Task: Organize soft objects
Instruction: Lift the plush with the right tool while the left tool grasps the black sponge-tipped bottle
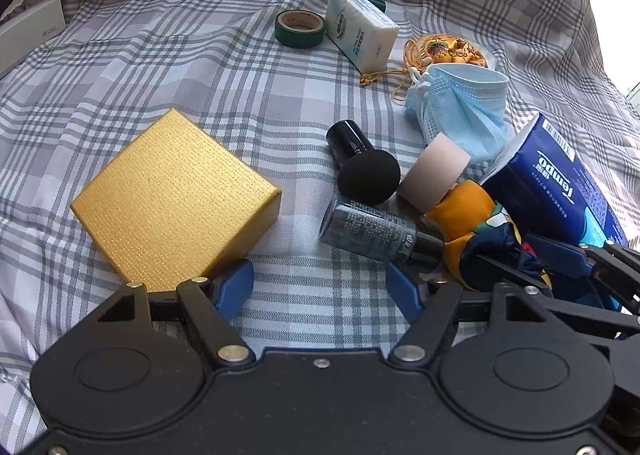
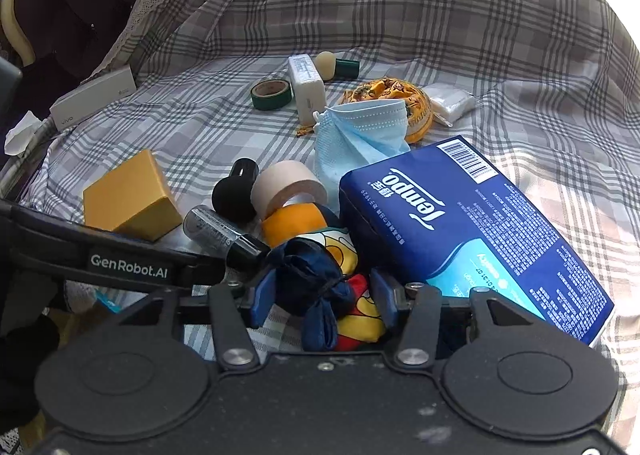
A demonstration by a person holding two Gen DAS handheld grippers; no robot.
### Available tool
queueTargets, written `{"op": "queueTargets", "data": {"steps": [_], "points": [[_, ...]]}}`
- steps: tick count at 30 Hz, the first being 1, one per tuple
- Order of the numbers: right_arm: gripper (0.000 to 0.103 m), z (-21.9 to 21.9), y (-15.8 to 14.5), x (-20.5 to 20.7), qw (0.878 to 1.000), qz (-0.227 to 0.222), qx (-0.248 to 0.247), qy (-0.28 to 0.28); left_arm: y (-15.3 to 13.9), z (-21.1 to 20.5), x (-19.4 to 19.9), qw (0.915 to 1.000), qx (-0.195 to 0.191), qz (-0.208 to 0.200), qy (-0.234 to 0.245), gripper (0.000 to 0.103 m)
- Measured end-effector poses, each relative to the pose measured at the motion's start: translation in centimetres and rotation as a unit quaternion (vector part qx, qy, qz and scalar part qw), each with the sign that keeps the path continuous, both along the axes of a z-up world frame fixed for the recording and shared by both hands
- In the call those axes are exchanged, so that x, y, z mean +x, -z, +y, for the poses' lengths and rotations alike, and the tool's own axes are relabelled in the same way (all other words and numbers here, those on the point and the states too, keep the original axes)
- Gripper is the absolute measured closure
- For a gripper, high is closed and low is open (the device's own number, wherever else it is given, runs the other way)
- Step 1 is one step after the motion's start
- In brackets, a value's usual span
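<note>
A bunched navy, orange and yellow cloth [image 2: 320,275] lies on the plaid sheet, and my right gripper [image 2: 324,297] has its blue pads on both sides of it, shut on it. The cloth also shows in the left wrist view [image 1: 476,231]. My left gripper [image 1: 320,291] is open and empty over bare sheet, between a gold box [image 1: 172,203] and a dark bottle [image 1: 380,233]. A blue Tempo tissue pack [image 2: 472,231], a blue face mask [image 2: 356,135], a white tissue pack [image 1: 360,31] and an orange patterned pouch [image 2: 400,99] lie nearby.
A black round puff with handle [image 1: 362,169], a beige tape roll [image 1: 434,175], a green tape roll [image 1: 300,29], a beige puff with a green handle [image 2: 336,65], a clear packet [image 2: 450,101] and a white phone box [image 2: 94,97] lie on the sheet.
</note>
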State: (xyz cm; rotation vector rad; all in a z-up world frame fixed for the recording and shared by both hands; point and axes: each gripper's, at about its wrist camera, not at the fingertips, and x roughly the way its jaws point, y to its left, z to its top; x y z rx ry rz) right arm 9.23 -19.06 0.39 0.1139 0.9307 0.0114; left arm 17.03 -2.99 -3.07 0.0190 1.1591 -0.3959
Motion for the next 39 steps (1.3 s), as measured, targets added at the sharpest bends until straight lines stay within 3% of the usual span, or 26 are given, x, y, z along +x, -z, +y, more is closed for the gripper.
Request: {"op": "queueTargets", "data": {"steps": [5, 7, 11, 12, 14, 15, 18, 24, 34, 39], "points": [[0.052, 0.2, 0.2, 0.3, 1.000, 0.002, -0.012, -0.018, 0.0, -0.1, 0.3, 1.0000, 0.001, 0.001, 0.002, 0.031], [0.031, 1.1, 0.4, 0.1, 0.999, -0.003, -0.022, -0.049, 0.0, -0.2, 0.5, 1.0000, -0.003, 0.005, -0.003, 0.031], [0.024, 3.1, 1.5, -0.2, 0.994, -0.007, -0.078, -0.076, -0.1, -0.5, 0.6, 0.9999, -0.007, 0.008, 0.003, 0.031], [0.025, 3.3, 1.6, -0.3, 0.994, -0.011, -0.083, -0.073, -0.2, -0.6, 0.6, 0.9999, -0.010, 0.009, 0.007, 0.031], [0.036, 2.9, 1.5, -0.3, 0.996, -0.020, -0.075, -0.053, -0.3, -0.7, 0.6, 0.9997, -0.017, 0.015, 0.008, 0.031], [0.053, 2.5, 1.4, -0.3, 0.996, -0.023, -0.070, -0.040, -0.4, -0.8, 0.6, 0.9995, -0.023, 0.018, 0.007, 0.031], [0.062, 1.1, 0.8, -0.3, 0.999, -0.020, -0.038, -0.027, -1.0, -1.3, 0.7, 0.9994, -0.029, 0.020, 0.007, 0.031], [0.063, 0.5, -0.8, -2.1, 0.999, -0.033, -0.009, -0.012, -2.7, -2.2, 0.8, 0.9996, -0.028, -0.001, 0.007, 0.032], [0.063, -0.9, -2.9, -5.9, 0.997, -0.064, 0.016, 0.028, -5.6, -3.3, 0.6, 0.9973, -0.021, -0.070, 0.005, 0.032], [0.063, -1.3, -4.0, -7.5, 0.996, -0.076, 0.031, 0.042, -5.4, -4.1, 1.7, 0.9984, -0.020, -0.053, 0.006, 0.032]]}}
